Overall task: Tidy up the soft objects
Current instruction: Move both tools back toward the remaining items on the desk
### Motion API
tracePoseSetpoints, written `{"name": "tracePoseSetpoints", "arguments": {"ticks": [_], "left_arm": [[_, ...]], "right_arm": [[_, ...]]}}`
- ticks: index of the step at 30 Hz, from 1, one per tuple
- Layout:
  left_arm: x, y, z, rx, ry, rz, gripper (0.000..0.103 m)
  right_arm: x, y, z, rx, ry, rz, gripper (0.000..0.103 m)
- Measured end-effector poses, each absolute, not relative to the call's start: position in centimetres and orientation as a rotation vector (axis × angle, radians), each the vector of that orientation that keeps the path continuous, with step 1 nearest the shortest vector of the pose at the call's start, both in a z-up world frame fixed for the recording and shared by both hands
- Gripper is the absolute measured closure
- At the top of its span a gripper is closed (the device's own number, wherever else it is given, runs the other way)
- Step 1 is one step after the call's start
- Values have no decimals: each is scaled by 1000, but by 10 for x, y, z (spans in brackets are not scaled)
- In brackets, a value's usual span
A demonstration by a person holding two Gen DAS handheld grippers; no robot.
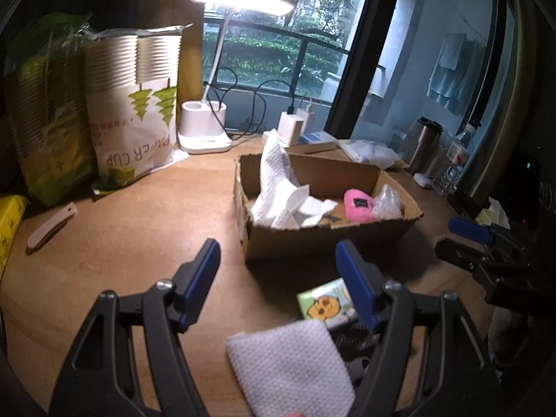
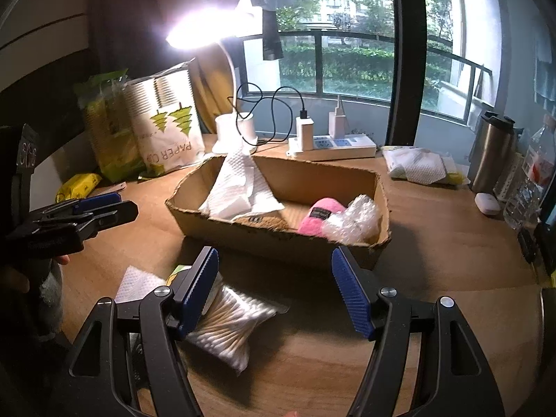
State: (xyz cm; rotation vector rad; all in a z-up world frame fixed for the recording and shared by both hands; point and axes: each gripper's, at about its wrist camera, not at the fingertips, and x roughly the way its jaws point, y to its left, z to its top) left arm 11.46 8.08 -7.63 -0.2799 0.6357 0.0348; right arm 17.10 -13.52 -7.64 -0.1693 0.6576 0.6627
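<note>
A cardboard box [image 1: 312,241] [image 2: 278,239] sits mid-table and holds white paper towel [image 1: 281,187] [image 2: 239,187], a pink soft pouch [image 1: 359,205] [image 2: 318,217] and a bubble-wrap wad [image 1: 387,203] [image 2: 354,219]. My left gripper [image 1: 278,278] is open and empty above a folded white cloth [image 1: 292,365] [image 2: 139,283] and a green cartoon tissue pack [image 1: 326,304]. My right gripper [image 2: 274,288] is open and empty over a bag of cotton swabs [image 2: 229,326], in front of the box. The right gripper also shows at the right edge of the left wrist view [image 1: 465,239].
Paper cup bags [image 1: 135,104] [image 2: 163,125], a lit desk lamp [image 1: 205,128] [image 2: 232,132] and a power strip [image 2: 333,147] stand at the back. A steel flask [image 2: 490,153], bottles and a white tissue pack [image 2: 417,166] are at the right. A yellow pack [image 2: 78,186] lies at the left.
</note>
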Motion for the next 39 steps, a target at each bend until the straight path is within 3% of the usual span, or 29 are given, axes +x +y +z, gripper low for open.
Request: {"name": "tracePoseSetpoints", "arguments": {"ticks": [29, 39], "left_arm": [[82, 58, -148, -323, 841, 11, 32], [77, 61, -154, -339, 821, 2, 31]], "right_arm": [[153, -131, -121, -180, 760, 675, 32], [167, -121, -145, -183, 834, 674, 32]]}}
